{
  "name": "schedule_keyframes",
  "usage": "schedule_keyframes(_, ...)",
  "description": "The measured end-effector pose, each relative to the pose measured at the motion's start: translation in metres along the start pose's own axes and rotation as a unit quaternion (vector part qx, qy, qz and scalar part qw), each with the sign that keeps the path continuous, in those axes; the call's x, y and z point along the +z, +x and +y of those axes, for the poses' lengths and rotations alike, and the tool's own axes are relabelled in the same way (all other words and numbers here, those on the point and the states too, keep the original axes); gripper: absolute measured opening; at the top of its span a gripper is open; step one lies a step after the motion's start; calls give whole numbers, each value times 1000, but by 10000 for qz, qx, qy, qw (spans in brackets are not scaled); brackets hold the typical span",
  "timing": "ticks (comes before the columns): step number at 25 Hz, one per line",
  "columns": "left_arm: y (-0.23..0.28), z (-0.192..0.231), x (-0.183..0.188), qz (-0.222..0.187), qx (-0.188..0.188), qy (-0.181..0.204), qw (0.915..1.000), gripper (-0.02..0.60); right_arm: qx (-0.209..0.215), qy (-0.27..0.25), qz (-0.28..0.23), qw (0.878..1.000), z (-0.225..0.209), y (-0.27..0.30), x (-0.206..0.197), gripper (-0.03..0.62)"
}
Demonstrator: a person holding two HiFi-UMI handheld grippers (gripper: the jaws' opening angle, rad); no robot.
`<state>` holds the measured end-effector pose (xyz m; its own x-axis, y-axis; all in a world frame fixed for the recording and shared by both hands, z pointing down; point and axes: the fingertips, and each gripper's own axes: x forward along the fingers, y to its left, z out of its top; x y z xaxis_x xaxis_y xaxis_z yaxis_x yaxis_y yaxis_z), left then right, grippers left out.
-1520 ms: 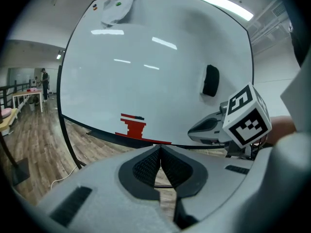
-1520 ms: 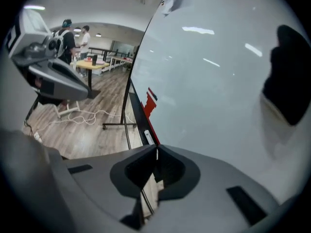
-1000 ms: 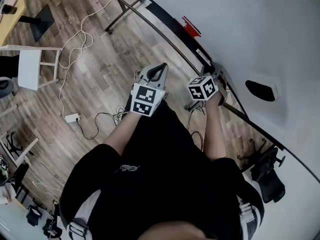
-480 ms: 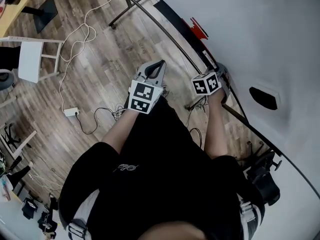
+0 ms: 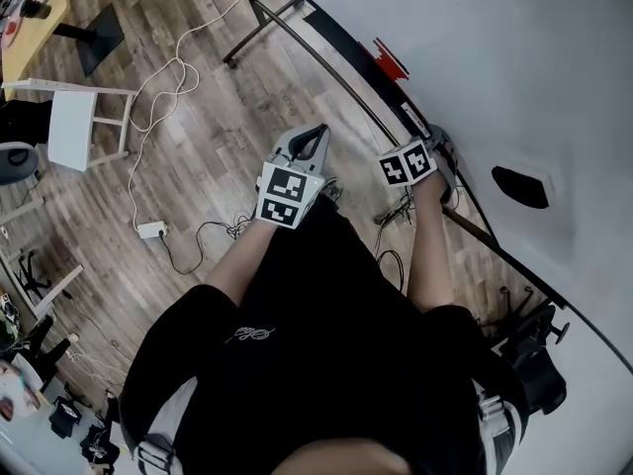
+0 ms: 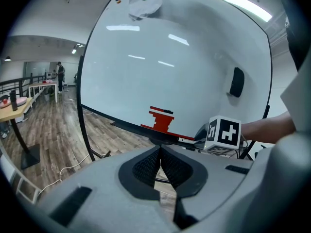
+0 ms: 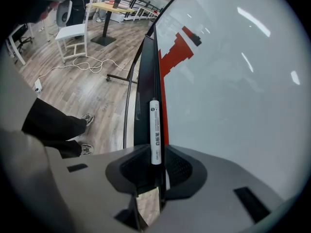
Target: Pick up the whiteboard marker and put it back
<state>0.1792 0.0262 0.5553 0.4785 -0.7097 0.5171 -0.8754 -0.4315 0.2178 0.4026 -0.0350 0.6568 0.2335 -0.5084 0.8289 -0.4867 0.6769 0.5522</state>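
Observation:
The whiteboard marker (image 7: 154, 130), white with dark print, points away along the black tray (image 7: 146, 81) at the whiteboard's lower edge. My right gripper (image 7: 155, 166) is shut on its near end, the pads against both sides. In the head view the right gripper (image 5: 440, 151) is at the tray, where the marker itself is hidden. My left gripper (image 5: 316, 132) hangs over the floor to the left of it, shut and empty; in its own view the left gripper (image 6: 160, 149) has its pads meeting at the tip.
The whiteboard (image 5: 475, 67) bears a red drawing (image 5: 389, 59) and a black eraser (image 5: 519, 188). Its stand legs (image 5: 252, 18) reach onto the wooden floor. Loose cables (image 5: 158, 97), a power adapter (image 5: 150, 230) and a white chair (image 5: 74, 127) lie to the left.
The head view has shifted slightly. Both grippers keep their places by the tray, the right one still on the marker.

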Motion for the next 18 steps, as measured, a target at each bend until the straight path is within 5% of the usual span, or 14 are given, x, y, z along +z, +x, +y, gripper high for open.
schedule_keyframes(18,-14,-23,-17,183,-33,228,9996,8,66,227,-255,9994,3,-5,2,49)
